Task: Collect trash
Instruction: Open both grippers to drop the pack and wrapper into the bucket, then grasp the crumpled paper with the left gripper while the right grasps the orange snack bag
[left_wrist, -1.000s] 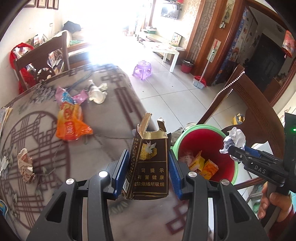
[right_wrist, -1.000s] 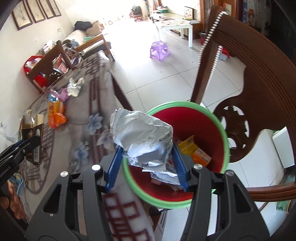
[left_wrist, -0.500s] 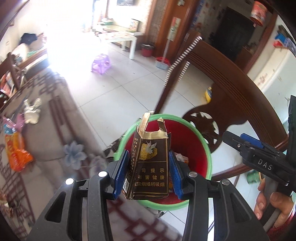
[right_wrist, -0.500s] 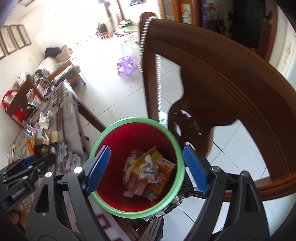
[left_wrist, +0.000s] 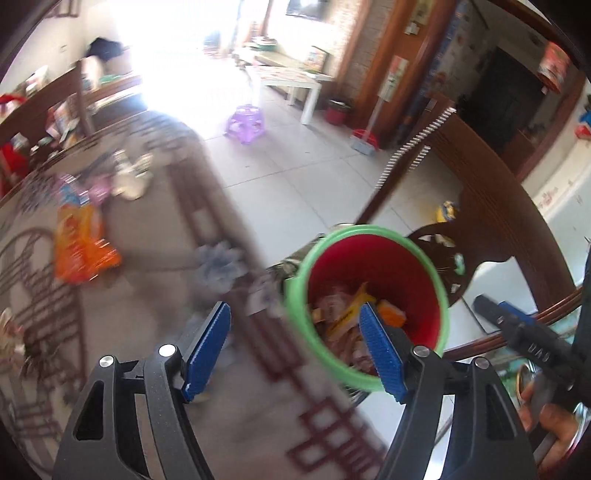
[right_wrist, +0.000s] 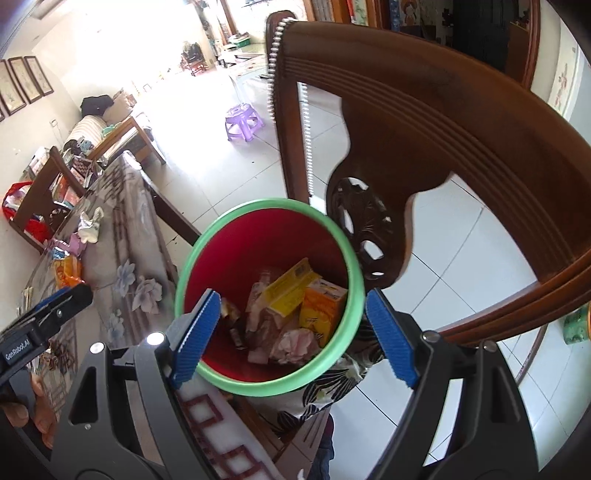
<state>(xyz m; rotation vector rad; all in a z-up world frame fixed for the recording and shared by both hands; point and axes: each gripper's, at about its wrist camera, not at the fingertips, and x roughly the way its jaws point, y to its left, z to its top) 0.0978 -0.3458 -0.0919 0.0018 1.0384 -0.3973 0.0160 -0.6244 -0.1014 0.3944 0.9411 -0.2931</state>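
A red bin with a green rim (left_wrist: 439, 284) (right_wrist: 354, 266) stands beside the table and holds boxes and wrappers, including a yellow box (right_wrist: 290, 286). My left gripper (left_wrist: 295, 350) is open and empty over the table edge, left of the bin. My right gripper (right_wrist: 291, 334) is open and empty right above the bin's mouth. An orange snack bag (left_wrist: 79, 245) (right_wrist: 65, 271), a pink wrapper (left_wrist: 98, 190) and a crumpled white piece (left_wrist: 131, 177) (right_wrist: 90, 225) lie on the table. The left wrist view is motion-blurred.
A patterned cloth covers the table (left_wrist: 155, 229) (right_wrist: 122, 236). A carved wooden chair (right_wrist: 424, 122) (left_wrist: 491, 206) stands behind the bin. A purple stool (left_wrist: 246, 123) stands on the tiled floor. Another chair (right_wrist: 44, 192) stands at the far end of the table.
My left gripper opened and the dark cigarette box is gone from it; the view swung back left toward the table. My right gripper stays open and has dropped closer over the bin.
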